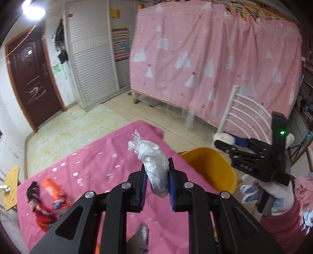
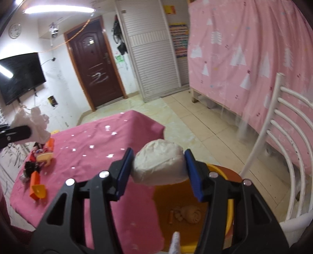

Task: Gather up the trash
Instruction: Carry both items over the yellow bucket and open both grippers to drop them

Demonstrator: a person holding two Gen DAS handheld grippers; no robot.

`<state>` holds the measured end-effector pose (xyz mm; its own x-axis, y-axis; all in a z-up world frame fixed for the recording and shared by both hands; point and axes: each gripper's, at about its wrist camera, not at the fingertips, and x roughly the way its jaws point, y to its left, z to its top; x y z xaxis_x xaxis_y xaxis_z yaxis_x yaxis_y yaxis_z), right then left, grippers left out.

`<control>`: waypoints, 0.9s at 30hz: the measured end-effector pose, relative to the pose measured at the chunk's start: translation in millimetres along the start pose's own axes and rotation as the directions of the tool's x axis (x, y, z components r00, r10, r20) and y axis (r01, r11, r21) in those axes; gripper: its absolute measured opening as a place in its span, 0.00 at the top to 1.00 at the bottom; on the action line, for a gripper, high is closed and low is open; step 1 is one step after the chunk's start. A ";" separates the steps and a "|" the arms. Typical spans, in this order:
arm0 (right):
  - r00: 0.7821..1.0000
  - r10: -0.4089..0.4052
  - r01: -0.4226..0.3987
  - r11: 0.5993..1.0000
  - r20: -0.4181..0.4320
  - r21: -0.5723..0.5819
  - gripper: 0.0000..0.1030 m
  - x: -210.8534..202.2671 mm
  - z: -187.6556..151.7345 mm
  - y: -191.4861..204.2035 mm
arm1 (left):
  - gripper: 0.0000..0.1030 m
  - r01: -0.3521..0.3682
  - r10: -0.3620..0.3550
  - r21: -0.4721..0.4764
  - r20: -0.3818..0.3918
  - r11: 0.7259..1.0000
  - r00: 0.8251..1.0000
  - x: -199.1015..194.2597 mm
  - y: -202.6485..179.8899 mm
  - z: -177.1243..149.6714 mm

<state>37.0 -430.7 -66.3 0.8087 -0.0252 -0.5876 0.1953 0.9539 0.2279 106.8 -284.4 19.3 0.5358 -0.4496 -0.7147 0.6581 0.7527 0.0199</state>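
Nearest our left wrist lens: the left hand-held gripper [image 1: 157, 172], jaws clamped tight on a crumpled white tissue [image 1: 154, 162] that sticks out past the fingertips. It hangs over the pink-clothed surface [image 1: 93, 168], short of the yellow bin [image 1: 213, 168] to its right.

Left end of the surface: leftover trash. We see an orange wrapper [image 1: 53, 192] and a red-and-black wrapper [image 1: 40, 211] in the left view, and orange scraps [image 2: 38, 188] in the right view. Print on them is too blurred to read.

Middle: the bin sits just off the surface edge, with a few small bits already at its bottom [image 2: 187, 214].

Right: the right hand-held gripper [image 2: 158, 167], jaws partway apart and pressed on both sides of a rounded white paper wad [image 2: 159, 165]. It sits above the bin's near rim. From the left view we also see the gloved hand [image 1: 273, 195] carrying that tool next to the white chair [image 1: 246, 115].

Step, as we judge it: carry-to-bin, both loads in hand. Next move calls for centring each load over the bin mouth, then opening the jaws. The right is nearly there; the left needs more travel to the right. Then back for the wrappers.

Readable writing: none. The yellow sign [image 1: 115, 13] and the colourful chart [image 1: 121, 44] on the far wall are too small.
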 end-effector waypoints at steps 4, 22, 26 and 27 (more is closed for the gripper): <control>1.000 -0.017 0.018 0.999 -0.010 0.029 0.36 3.8 -1.8 -16.0 | 0.90 0.048 -0.047 0.027 -0.018 0.998 0.999 17.0 -25.8 7.9; 0.995 -0.079 0.070 0.987 0.055 0.145 0.32 -16.2 1.0 -66.7 | 0.82 0.239 -0.235 0.035 -0.089 0.970 0.968 81.4 -99.5 27.1; 0.996 -0.067 0.058 0.988 0.058 0.140 0.32 -16.7 0.3 -65.7 | 0.61 0.233 -0.230 0.032 -0.083 0.972 0.970 82.1 -101.5 27.1; 0.996 -0.066 0.057 0.989 0.058 0.139 0.32 -17.0 1.0 -64.7 | 0.58 0.233 -0.231 0.028 -0.080 0.972 0.970 81.7 -100.8 27.6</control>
<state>11.2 -492.3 -70.2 0.8249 -0.1051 -0.5555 0.3164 0.9001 0.2996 98.8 -410.2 -21.9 0.3255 -0.5710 -0.7536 0.7794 0.6133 -0.1281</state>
